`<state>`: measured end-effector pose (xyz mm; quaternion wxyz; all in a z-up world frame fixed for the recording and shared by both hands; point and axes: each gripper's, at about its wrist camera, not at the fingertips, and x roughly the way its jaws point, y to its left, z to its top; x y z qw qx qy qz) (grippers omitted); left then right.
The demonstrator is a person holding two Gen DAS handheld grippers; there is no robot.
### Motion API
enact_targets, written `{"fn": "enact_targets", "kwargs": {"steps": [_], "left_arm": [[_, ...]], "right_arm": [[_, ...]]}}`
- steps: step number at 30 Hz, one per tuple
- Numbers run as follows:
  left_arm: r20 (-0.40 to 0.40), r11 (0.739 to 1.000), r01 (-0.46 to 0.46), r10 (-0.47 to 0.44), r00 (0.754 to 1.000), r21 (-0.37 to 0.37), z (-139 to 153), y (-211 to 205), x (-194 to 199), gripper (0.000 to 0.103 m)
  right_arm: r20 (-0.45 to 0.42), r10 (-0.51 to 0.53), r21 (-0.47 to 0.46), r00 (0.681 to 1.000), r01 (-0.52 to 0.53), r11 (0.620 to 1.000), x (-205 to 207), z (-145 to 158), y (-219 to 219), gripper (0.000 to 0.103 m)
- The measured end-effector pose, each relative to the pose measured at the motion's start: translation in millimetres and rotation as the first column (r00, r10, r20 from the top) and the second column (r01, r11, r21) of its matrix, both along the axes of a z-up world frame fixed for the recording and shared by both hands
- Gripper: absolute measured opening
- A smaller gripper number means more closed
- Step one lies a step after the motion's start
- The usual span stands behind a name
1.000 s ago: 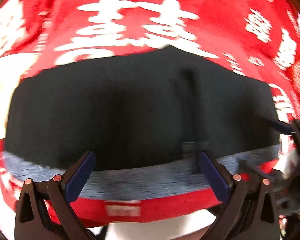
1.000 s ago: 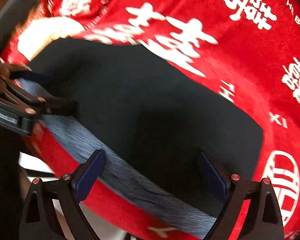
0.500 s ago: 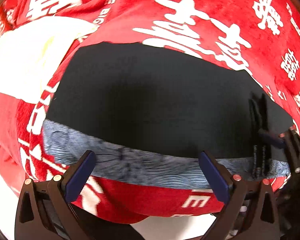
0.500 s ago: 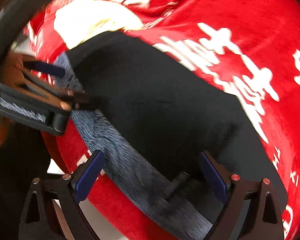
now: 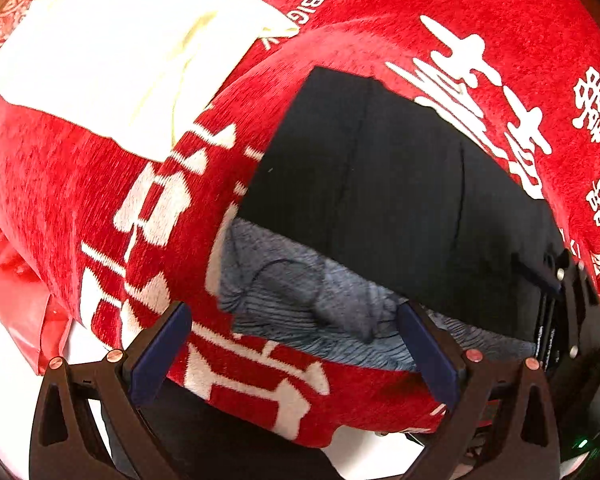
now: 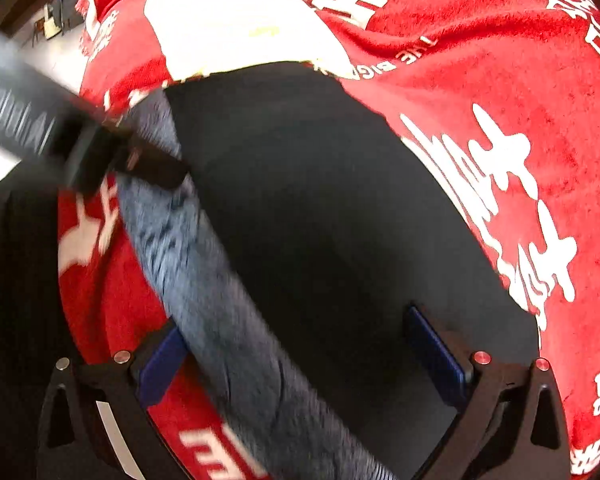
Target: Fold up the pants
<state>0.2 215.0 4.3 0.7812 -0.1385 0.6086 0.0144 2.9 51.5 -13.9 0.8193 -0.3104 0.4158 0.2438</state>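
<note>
The black pants [image 5: 400,208] lie flat on a red blanket [image 5: 480,40], with a grey-blue lining band [image 5: 300,304] along their near edge. My left gripper [image 5: 296,344] is open, fingers wide, hovering over the band's left end. My right gripper [image 6: 300,356] is open over the band [image 6: 228,320] and the black cloth [image 6: 320,220]. The right gripper also shows at the right edge of the left wrist view [image 5: 560,292], at the pants' edge. The left gripper shows blurred in the right wrist view [image 6: 100,152], at the band's far end.
A white cloth [image 5: 120,52] lies on the blanket beyond the pants; it also shows in the right wrist view [image 6: 236,32]. The blanket's front edge [image 5: 300,412] hangs over a white surface, with a red plastic sheet [image 5: 20,304] at the left.
Both grippers have swung left along the pants' near edge. The white cloth has come further into view. Both jaws stay open.
</note>
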Motion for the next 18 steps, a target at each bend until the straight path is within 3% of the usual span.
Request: {"fn": "enact_targets", "kwargs": {"steps": [3, 7, 11, 12, 13, 14, 16, 18], "left_arm": [[-0.006, 1.000, -0.021, 0.021, 1.000, -0.020, -1, 10, -2, 0.103], [-0.003, 0.999, -0.045, 0.045, 0.999, -0.024, 1, 22, -3, 0.103], [-0.019, 0.998, -0.044, 0.043, 0.999, -0.042, -2, 25, -3, 0.103], [-0.021, 0.998, -0.040, 0.039, 0.999, -0.046, -2, 24, -3, 0.103], [-0.022, 0.998, -0.034, 0.033, 0.999, -0.054, -2, 22, -3, 0.103], [-0.021, 0.998, -0.032, 0.030, 0.999, -0.063, -2, 20, -2, 0.103], [-0.015, 0.995, -0.038, 0.037, 0.999, -0.096, 0, 19, 0, 0.103], [-0.023, 0.991, -0.046, 0.044, 0.999, -0.129, 1, 22, 2, 0.103]], "right_arm": [[0.000, 0.028, 0.006, 1.000, -0.028, 1.000, 1, 5, 13, 0.102], [-0.002, 0.144, 0.035, 0.990, -0.144, 0.989, -19, 7, 28, 0.102], [0.081, 0.176, -0.107, 0.981, -0.168, 0.980, -20, -13, 42, 0.102], [0.074, 0.162, -0.087, 0.984, -0.156, 0.984, -17, -12, 40, 0.102], [0.065, 0.125, -0.042, 0.990, -0.123, 0.992, -9, -7, 35, 0.099], [0.050, 0.069, 0.023, 0.996, -0.070, 0.997, 1, 2, 25, 0.087], [-0.007, 0.034, 0.118, 0.999, -0.033, 0.993, 13, 13, 13, 0.085], [-0.018, 0.044, 0.143, 0.999, -0.041, 0.989, 13, 16, 9, 0.068]]}}
